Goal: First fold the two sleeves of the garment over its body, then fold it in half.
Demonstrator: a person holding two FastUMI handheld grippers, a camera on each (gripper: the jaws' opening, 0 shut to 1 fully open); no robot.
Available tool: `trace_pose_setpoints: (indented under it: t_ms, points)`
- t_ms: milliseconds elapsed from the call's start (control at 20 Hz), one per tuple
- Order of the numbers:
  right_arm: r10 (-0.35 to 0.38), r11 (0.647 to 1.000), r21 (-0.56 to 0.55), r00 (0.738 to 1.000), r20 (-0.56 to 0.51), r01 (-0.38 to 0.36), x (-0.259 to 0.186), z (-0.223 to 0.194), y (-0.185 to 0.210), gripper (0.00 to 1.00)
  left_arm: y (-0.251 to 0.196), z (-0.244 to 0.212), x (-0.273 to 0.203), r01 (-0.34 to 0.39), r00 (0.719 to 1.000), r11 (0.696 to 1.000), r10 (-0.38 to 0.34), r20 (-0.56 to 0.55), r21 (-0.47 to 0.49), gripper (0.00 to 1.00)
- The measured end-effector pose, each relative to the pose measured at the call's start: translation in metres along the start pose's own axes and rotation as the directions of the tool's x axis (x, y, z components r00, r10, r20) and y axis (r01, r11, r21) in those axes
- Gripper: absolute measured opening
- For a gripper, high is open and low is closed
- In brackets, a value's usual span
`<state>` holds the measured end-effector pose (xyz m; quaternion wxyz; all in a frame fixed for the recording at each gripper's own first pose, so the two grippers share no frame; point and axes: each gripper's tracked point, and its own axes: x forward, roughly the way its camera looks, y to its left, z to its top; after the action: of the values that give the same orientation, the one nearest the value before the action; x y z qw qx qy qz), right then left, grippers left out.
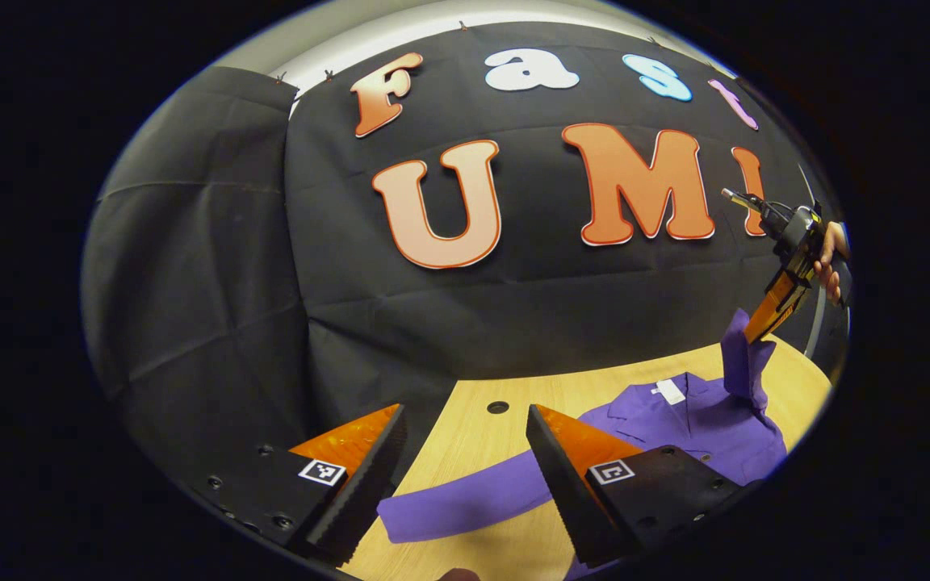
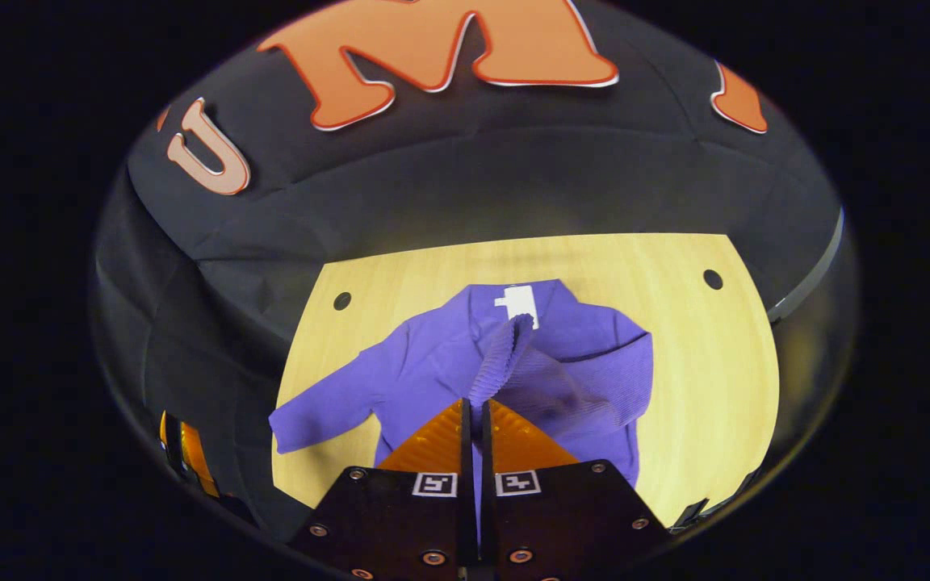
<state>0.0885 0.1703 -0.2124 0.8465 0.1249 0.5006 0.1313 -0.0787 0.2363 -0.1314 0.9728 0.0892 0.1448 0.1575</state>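
Observation:
A purple long-sleeved garment (image 2: 433, 355) lies flat on the wooden table (image 2: 699, 363), its collar with a white tag (image 2: 520, 303) toward the far wall. My right gripper (image 2: 475, 403) is shut on the cuff of one sleeve (image 2: 505, 355), which hangs lifted over the garment's body. In the left gripper view that gripper (image 1: 754, 332) is seen high at the right, held by a hand (image 1: 832, 258), with the sleeve (image 1: 743, 363) dangling from it. The other sleeve (image 1: 465, 496) lies stretched out flat. My left gripper (image 1: 463, 411) hovers open above that sleeve, holding nothing.
The table has small round holes (image 2: 341, 301) (image 2: 712, 279) near its back corners. Black cloth (image 1: 271, 282) closes off the back and the left side. Bare wood lies to the right of the garment (image 2: 715, 403). The table's near left edge (image 2: 283, 452) is close to the flat sleeve.

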Motion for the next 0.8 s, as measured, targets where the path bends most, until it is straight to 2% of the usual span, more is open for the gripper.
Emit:
trace_pose_setpoints:
  t_ms: [200,400,550,600,700,750,800]
  points:
    - [0.067,0.997,0.026,0.998,-0.005,-0.067,0.013,-0.008,0.039,0.03,0.019,-0.017,0.010,-0.009,0.999,1.000,0.009,-0.036,-0.002,0.93]
    - [0.138,0.990,0.034,0.990,0.041,-0.139,0.009,-0.004,0.060,0.10,0.029,-0.035,0.025,-0.006,0.996,1.000,0.006,-0.084,-0.004,0.93]
    - [0.150,0.988,0.017,0.982,0.114,-0.153,-0.009,0.007,0.058,0.31,0.032,-0.042,0.036,-0.008,0.994,1.000,0.008,-0.112,-0.004,0.93]
    - [0.146,0.989,0.004,0.978,0.151,-0.148,-0.016,0.014,0.051,0.36,0.032,-0.047,0.040,-0.013,0.992,1.000,0.011,-0.126,-0.009,0.93]
    - [0.127,0.992,-0.014,0.966,0.225,-0.127,-0.033,0.026,0.033,0.53,0.031,-0.056,0.047,-0.015,0.986,0.999,0.009,-0.164,-0.034,0.94]
    - [0.109,0.994,-0.016,0.958,0.267,-0.109,-0.042,0.033,0.023,0.68,0.030,-0.061,0.051,-0.016,0.981,0.999,0.005,-0.194,-0.051,0.94]
    - [0.090,0.996,-0.016,0.946,0.310,-0.090,-0.053,0.041,0.012,0.63,0.029,-0.072,0.054,-0.021,0.973,0.998,0.006,-0.230,-0.066,0.94]
